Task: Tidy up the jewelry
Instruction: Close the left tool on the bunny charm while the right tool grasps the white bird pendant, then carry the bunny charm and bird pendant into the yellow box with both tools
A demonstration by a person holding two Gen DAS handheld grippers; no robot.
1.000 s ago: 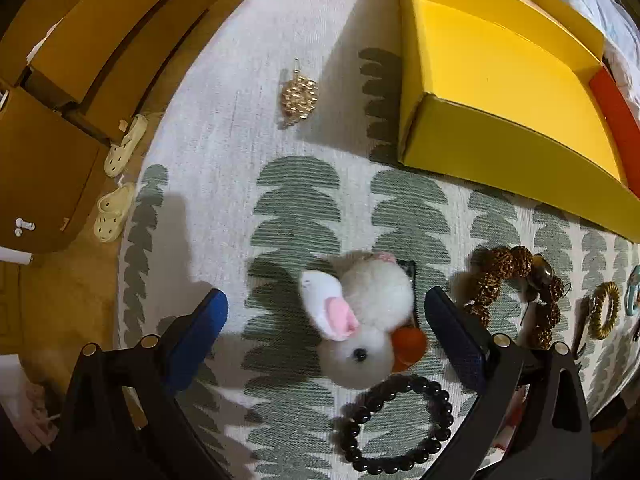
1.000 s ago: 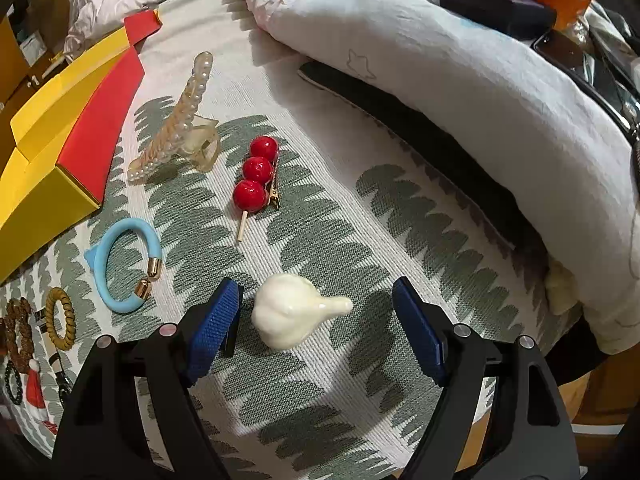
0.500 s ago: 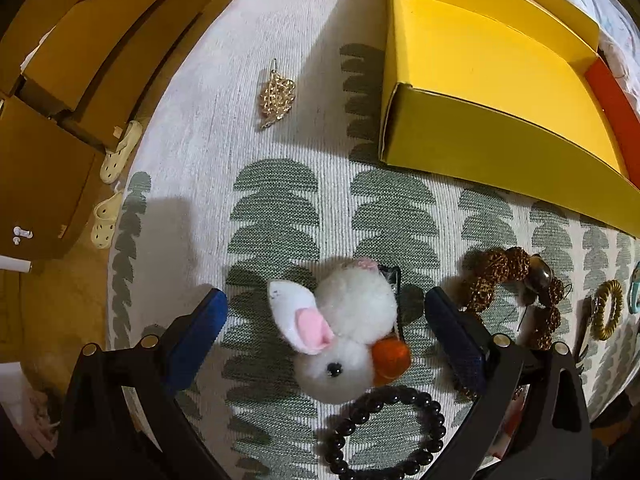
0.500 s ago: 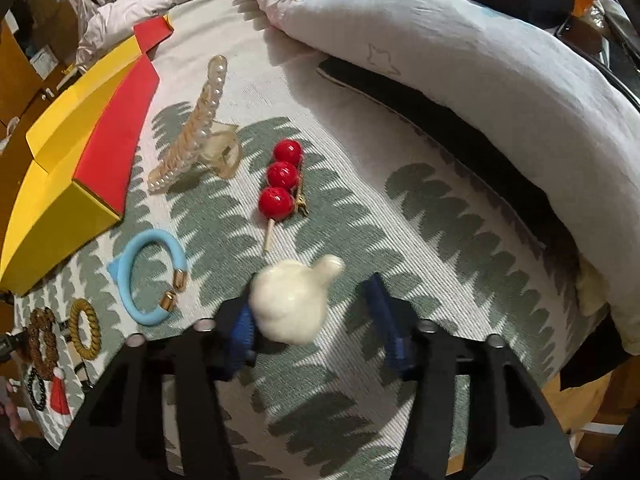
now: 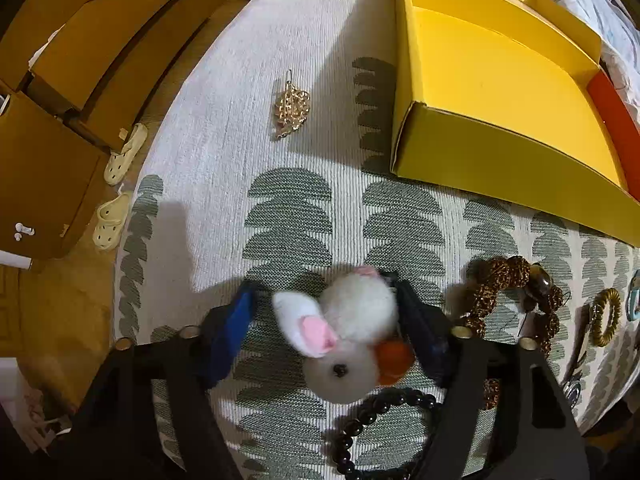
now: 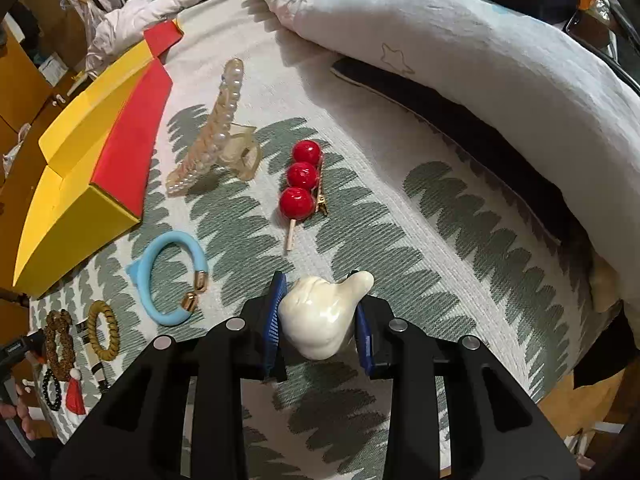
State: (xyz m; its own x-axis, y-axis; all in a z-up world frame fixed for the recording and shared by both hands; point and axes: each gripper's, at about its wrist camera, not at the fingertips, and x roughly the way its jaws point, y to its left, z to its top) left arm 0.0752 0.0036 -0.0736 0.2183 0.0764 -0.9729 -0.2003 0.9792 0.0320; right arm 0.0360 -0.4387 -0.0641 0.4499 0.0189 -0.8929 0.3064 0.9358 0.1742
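A white plush bunny clip [image 5: 348, 332] with an orange carrot lies on the leaf-patterned cloth [image 5: 288, 216]. My left gripper [image 5: 322, 288] straddles it with its jaws closing. The right blue pad touches the fluff, while a gap still shows beside the left pad [image 5: 236, 324]. In the right wrist view, a cream pearly garlic-shaped piece [image 6: 320, 320] sits between the blue pads of my right gripper [image 6: 318, 280]. Those jaws are closing too, and both pads press its sides. The open yellow box [image 5: 500, 168] stands at the far right of the left view.
A black bead bracelet [image 5: 384, 420], brown bead bracelet [image 5: 508, 292] and gold spiral tie [image 5: 606, 316] lie near the bunny, a gold chain clip [image 5: 292, 110] farther off. A red ball clip [image 6: 302, 178], pearl claw clip [image 6: 218, 128], blue hair tie [image 6: 168, 276] and duvet [image 6: 480, 60] surround the right gripper.
Both grippers have narrowed. The left fingers have drawn in around the bunny clip. The right pads have come together onto the cream piece, which has turned slightly between them.
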